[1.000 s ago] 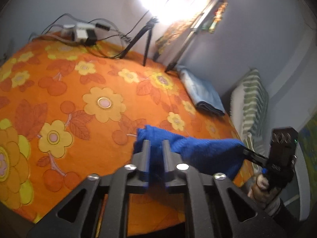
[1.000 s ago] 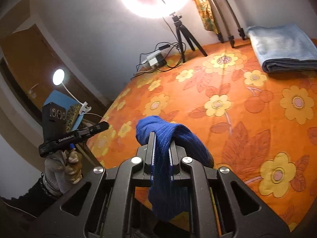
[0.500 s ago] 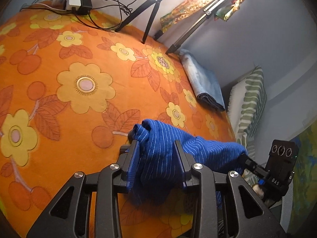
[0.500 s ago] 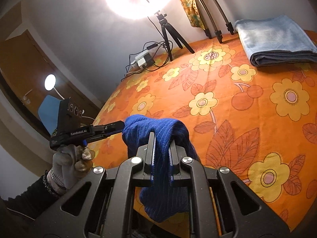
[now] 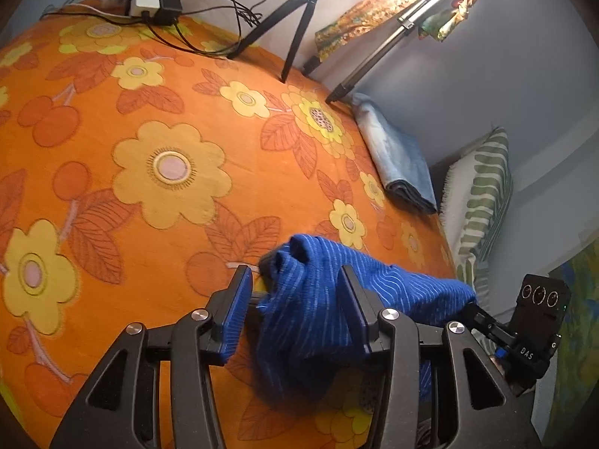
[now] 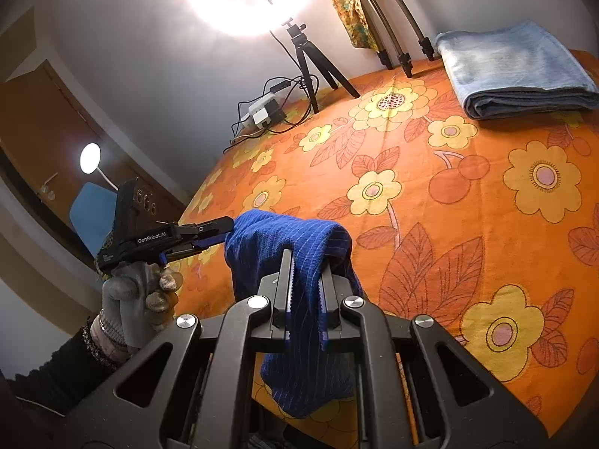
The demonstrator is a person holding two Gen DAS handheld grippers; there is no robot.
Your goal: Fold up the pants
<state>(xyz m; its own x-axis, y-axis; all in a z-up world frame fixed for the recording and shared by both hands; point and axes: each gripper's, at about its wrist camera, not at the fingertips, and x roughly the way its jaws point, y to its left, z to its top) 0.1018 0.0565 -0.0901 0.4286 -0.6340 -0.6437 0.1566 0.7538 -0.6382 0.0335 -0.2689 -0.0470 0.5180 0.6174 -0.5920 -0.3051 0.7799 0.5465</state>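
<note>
The blue pinstriped pants [image 5: 318,299] hang bunched at the near edge of the orange flowered bed [image 5: 168,157]. My left gripper [image 5: 295,280] is open, its jaws wide apart on either side of the cloth. My right gripper [image 6: 305,262] is shut on the pants [image 6: 292,239], which drape over and below its jaws. The left gripper also shows in the right wrist view [image 6: 224,230], at the left end of the cloth. The right gripper body shows at the right of the left wrist view [image 5: 531,333].
Folded light-blue jeans [image 6: 513,71] lie at the far side of the bed. Tripod legs [image 6: 314,71], a power strip with cables [image 6: 262,112] and a ring light stand at the far edge. A striped pillow [image 5: 479,194] is beside the bed.
My left gripper has opened from shut on the pants to wide apart and dropped closer to the bed. My right gripper keeps its hold.
</note>
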